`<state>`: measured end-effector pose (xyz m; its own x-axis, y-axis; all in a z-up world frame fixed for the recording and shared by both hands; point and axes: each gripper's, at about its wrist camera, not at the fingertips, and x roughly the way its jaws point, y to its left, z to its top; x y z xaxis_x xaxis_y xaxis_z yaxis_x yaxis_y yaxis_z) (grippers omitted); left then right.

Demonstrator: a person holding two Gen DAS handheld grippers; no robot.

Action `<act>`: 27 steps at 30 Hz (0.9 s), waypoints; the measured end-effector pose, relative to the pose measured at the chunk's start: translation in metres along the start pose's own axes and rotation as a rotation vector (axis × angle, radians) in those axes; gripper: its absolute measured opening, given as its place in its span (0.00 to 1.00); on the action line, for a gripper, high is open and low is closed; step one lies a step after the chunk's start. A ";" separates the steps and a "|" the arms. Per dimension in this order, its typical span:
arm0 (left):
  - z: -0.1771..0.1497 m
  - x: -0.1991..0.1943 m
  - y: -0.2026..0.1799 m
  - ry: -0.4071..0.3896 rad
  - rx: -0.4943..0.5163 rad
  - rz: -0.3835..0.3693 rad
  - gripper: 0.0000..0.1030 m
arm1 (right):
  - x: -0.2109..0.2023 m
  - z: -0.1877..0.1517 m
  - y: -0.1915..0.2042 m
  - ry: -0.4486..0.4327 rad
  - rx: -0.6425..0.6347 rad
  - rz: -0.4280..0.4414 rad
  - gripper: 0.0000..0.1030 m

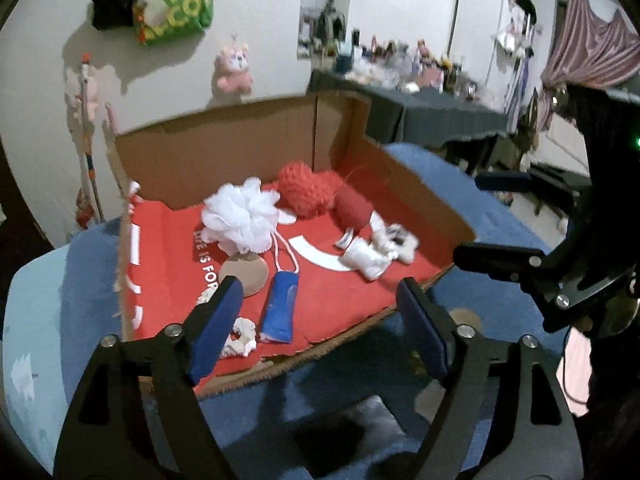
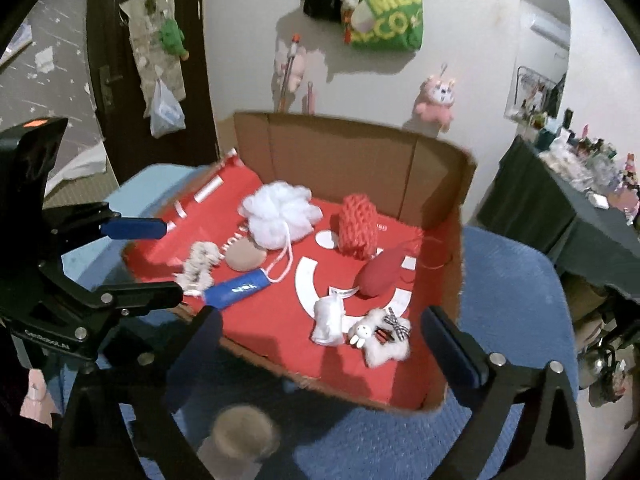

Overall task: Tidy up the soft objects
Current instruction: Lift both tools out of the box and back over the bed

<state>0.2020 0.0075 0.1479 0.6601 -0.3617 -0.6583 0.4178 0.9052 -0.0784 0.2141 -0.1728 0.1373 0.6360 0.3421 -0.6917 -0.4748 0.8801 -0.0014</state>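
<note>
- Blue blanket point(image 2: 512, 288) covers the surface; the cardboard box point(image 2: 352, 148) sits on it, near wall cut low, red liner inside.
- White bath pouf point(image 2: 280, 216) toward the box's back-left, its cord running down to the blue tube point(image 2: 236, 290).
- Red knit sponge point(image 2: 358, 226) at the back middle, upright, just right of the pouf.
- Red rolled cloth point(image 2: 378, 276) in front of the sponge, toward the right wall, white tag at its base.
- Blue tube lies near the front-left edge, tilted.
- Round tan pad point(image 2: 244, 258) between pouf and tube, partly under the pouf.
- White scrunchie point(image 2: 198, 266) at the front-left edge, beside the tube.
- White folded sock point(image 2: 330, 320) near the front edge, right of centre.
- White fluffy star clip point(image 2: 380, 336) with bunny and checked bow, touching the sock's right side.
- Left gripper point(image 1: 320, 328): above the front edge, jaws spread, nothing between them; blue pads point(image 1: 218, 328) clear of everything.
- Right gripper point(image 2: 320, 356): over the front edge, jaws spread wide, empty; sock and star clip lie in the box beyond the gap, untouched.
- Blurred tan cup-like thing point(image 2: 240, 436) on the blanket outside the box, under the right gripper; can't tell what it is.
</note>
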 end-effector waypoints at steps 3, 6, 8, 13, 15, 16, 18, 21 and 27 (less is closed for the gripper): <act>-0.005 -0.026 -0.008 -0.059 -0.022 0.005 0.83 | -0.024 -0.005 0.008 -0.039 0.007 -0.009 1.00; -0.013 -0.048 -0.020 -0.110 -0.015 0.041 0.84 | -0.049 -0.013 0.017 -0.076 0.006 -0.022 1.00; -0.020 -0.057 -0.025 -0.131 -0.013 0.060 0.86 | -0.059 -0.019 0.023 -0.092 0.006 -0.026 1.00; -0.041 -0.080 -0.039 -0.181 -0.033 0.090 0.87 | -0.084 -0.039 0.037 -0.129 0.010 -0.041 1.00; -0.047 -0.084 -0.043 -0.191 -0.034 0.107 0.87 | -0.091 -0.047 0.041 -0.138 0.011 -0.042 1.00; -0.051 -0.087 -0.046 -0.195 -0.031 0.112 0.87 | -0.093 -0.051 0.043 -0.142 0.013 -0.049 1.00; -0.058 -0.092 -0.051 -0.200 -0.031 0.114 0.87 | -0.098 -0.058 0.046 -0.153 0.017 -0.062 1.00; -0.068 -0.099 -0.059 -0.214 -0.031 0.136 0.87 | -0.106 -0.069 0.049 -0.168 0.032 -0.068 1.00; -0.089 -0.109 -0.071 -0.234 -0.040 0.156 0.87 | -0.116 -0.090 0.051 -0.183 0.076 -0.078 1.00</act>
<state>0.0450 0.0021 0.1583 0.8426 -0.2552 -0.4743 0.2782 0.9603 -0.0225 0.0614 -0.1970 0.1527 0.7721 0.3200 -0.5491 -0.3772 0.9261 0.0092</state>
